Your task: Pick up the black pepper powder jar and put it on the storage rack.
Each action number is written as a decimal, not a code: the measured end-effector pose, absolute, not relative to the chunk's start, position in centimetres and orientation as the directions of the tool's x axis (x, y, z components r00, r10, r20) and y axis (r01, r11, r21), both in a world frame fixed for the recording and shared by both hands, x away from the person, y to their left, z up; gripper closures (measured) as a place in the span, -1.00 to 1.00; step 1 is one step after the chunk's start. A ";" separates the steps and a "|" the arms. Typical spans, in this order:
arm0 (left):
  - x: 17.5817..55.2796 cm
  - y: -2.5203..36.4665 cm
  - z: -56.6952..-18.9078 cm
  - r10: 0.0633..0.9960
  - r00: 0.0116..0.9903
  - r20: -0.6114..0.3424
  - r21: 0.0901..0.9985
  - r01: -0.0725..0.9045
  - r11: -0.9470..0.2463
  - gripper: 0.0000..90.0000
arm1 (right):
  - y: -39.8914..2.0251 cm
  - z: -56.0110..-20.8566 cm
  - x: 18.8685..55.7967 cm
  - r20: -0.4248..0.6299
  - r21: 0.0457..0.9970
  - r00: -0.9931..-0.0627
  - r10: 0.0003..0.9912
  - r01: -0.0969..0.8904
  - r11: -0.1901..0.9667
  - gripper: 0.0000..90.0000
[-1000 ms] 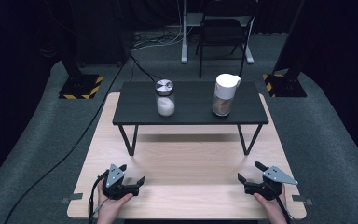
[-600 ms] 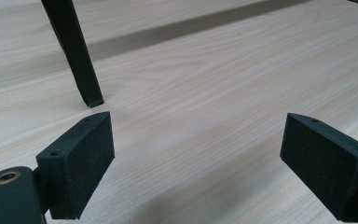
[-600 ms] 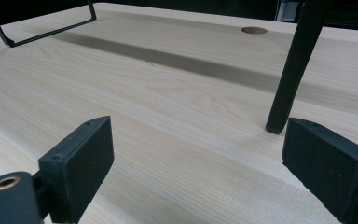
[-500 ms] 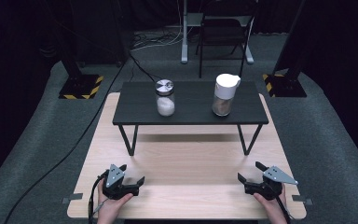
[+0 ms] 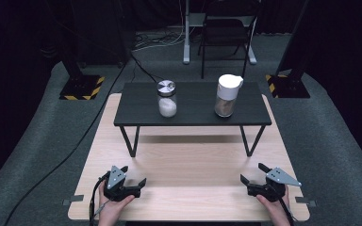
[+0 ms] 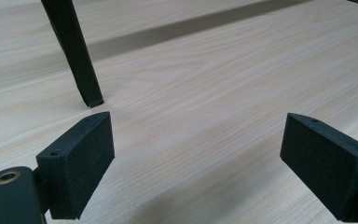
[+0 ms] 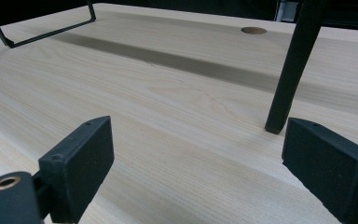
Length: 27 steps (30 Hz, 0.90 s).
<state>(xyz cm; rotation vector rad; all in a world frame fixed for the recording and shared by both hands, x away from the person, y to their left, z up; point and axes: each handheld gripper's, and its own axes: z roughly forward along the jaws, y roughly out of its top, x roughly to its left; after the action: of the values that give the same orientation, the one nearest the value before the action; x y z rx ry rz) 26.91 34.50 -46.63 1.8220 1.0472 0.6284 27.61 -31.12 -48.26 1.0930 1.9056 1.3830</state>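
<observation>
On the small black raised shelf (image 5: 193,117) stand a glass jar with a metal lid and white contents (image 5: 167,99) at the left and a taller container with a white lid and brown contents (image 5: 227,95) at the right. My left gripper (image 5: 133,176) rests open on the wooden table (image 5: 188,165) near its front left. At the front right, my right gripper (image 5: 253,173) also rests open. Nothing lies between the jaws of the left gripper (image 6: 196,154) or the right gripper (image 7: 196,158); each looks along bare wood toward a shelf leg.
A black shelf leg (image 6: 77,60) stands ahead of the left gripper and another leg (image 7: 291,70) ahead of the right one. A round hole (image 7: 253,31) is in the tabletop. Beyond the table are a chair (image 5: 226,33), stand bases (image 5: 80,87) and floor cables.
</observation>
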 end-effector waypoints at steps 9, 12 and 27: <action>26.9 34.5 -46.6 0.861 0.509 -0.011 0.892 0.394 -0.222 -0.79 | -31.1 -48.3 27.6 0.032 0.944 -0.524 0.851 0.296 0.146 -0.82; 26.9 34.5 -46.6 0.861 0.509 -0.011 0.892 0.395 -0.222 -0.79 | -31.1 -48.2 27.6 0.034 0.944 -0.523 0.852 0.296 0.144 -0.82; 26.9 34.5 -46.6 0.861 0.508 -0.014 0.891 0.398 -0.220 -0.79 | -31.1 -48.3 27.5 0.035 0.945 -0.520 0.853 0.295 0.141 -0.82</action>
<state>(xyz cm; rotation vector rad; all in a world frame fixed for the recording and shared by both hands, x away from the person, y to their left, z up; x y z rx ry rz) 26.93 34.50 -46.61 1.8214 1.0500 0.6258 27.53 -31.15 -48.27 1.0969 1.8971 1.3827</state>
